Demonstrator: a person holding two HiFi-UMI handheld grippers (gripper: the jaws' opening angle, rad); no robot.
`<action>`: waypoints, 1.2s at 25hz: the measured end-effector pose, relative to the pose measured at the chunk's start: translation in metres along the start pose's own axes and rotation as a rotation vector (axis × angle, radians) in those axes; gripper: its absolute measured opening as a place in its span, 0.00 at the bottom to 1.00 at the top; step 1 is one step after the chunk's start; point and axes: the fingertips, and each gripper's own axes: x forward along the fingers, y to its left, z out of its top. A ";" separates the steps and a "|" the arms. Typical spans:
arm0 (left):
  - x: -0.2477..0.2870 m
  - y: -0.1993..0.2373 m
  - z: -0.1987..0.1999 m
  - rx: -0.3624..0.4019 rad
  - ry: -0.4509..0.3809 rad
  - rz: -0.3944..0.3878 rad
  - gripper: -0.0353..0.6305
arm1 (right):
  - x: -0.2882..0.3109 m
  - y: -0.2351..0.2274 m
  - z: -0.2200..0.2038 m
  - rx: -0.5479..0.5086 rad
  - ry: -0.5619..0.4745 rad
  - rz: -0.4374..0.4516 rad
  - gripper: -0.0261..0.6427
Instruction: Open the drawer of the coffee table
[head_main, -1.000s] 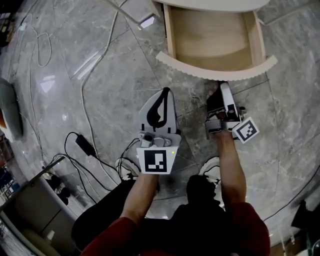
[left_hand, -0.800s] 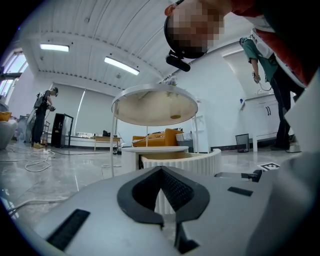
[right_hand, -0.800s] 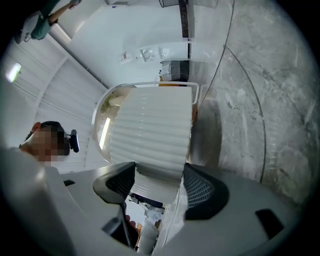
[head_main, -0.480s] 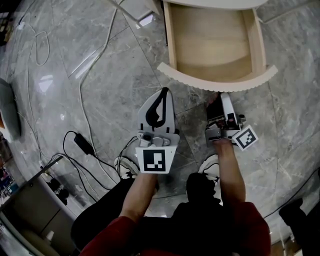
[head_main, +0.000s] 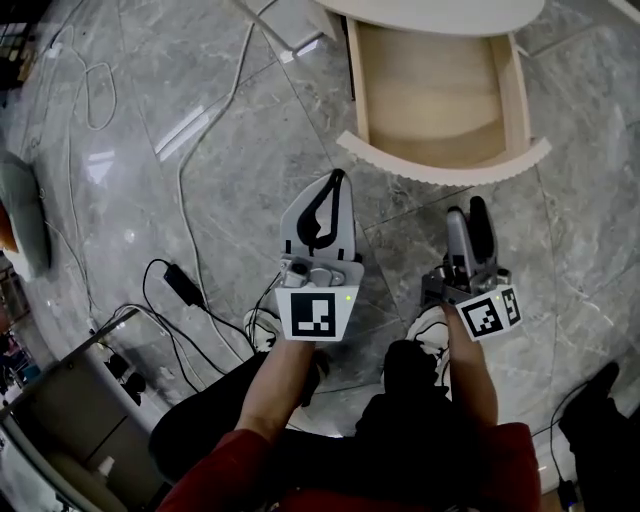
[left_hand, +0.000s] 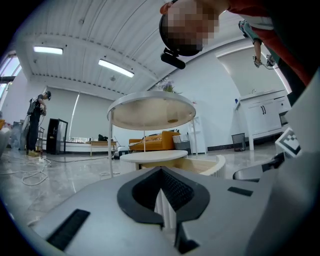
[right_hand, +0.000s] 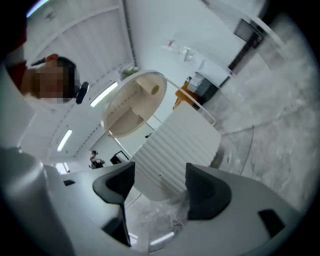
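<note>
- Grey marble floor (head_main: 200, 150), with cables (head_main: 185, 300) trailing across it on the person's left.
- Drawer (head_main: 440, 100) is pulled out from under the coffee table (head_main: 440, 12), its sliding axis running toward the person and its curved ribbed front (head_main: 445, 165) facing the grippers.
- Left gripper (head_main: 336, 180): jaws pressed together, nothing between them.
- Right gripper (head_main: 467, 210): jaws apart and empty, near that front but clear of it.

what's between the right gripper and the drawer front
Only bare floor. The head view shows the right gripper short of the drawer front, nothing in the gap; the right gripper view shows its jaws apart and empty.
</note>
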 end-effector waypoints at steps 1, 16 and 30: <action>0.002 0.003 0.011 0.022 0.001 -0.013 0.06 | -0.002 0.010 0.010 -0.068 0.000 -0.014 0.51; -0.044 0.149 0.387 -0.003 0.174 0.065 0.06 | -0.017 0.369 0.256 -0.280 0.058 -0.031 0.51; -0.120 0.147 0.760 -0.105 0.091 0.011 0.06 | -0.034 0.661 0.522 -0.453 0.004 0.074 0.51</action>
